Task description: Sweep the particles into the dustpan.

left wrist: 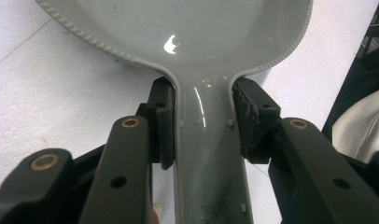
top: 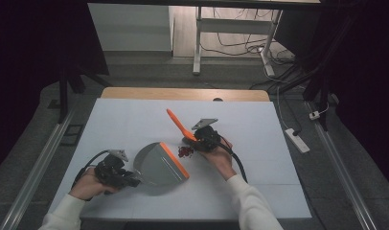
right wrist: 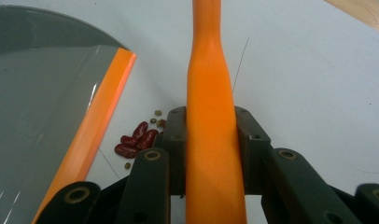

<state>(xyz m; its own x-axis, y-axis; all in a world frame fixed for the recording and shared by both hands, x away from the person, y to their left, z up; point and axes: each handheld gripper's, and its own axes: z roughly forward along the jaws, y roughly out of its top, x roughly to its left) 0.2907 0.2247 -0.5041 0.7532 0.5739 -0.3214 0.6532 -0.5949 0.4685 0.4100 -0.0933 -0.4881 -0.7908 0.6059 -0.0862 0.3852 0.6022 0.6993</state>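
Dustpan and brush over beans
Left gripper fingers pinch the dustpan handle; right gripper fingers pinch the brush.

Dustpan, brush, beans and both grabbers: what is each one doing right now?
Dustpan: on the table, handle gripped, nothing in it.
Brush: orange handle gripped, head down by the beans.
Beans: loose little pile on the table, just outside the dustpan's orange lip.
Left gripper: shut on the dustpan handle.
Right gripper: shut on the brush handle.

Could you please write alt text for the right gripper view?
The right gripper is shut on an orange brush handle above a white table. Red beans lie beside the grey dustpan's orange lip.
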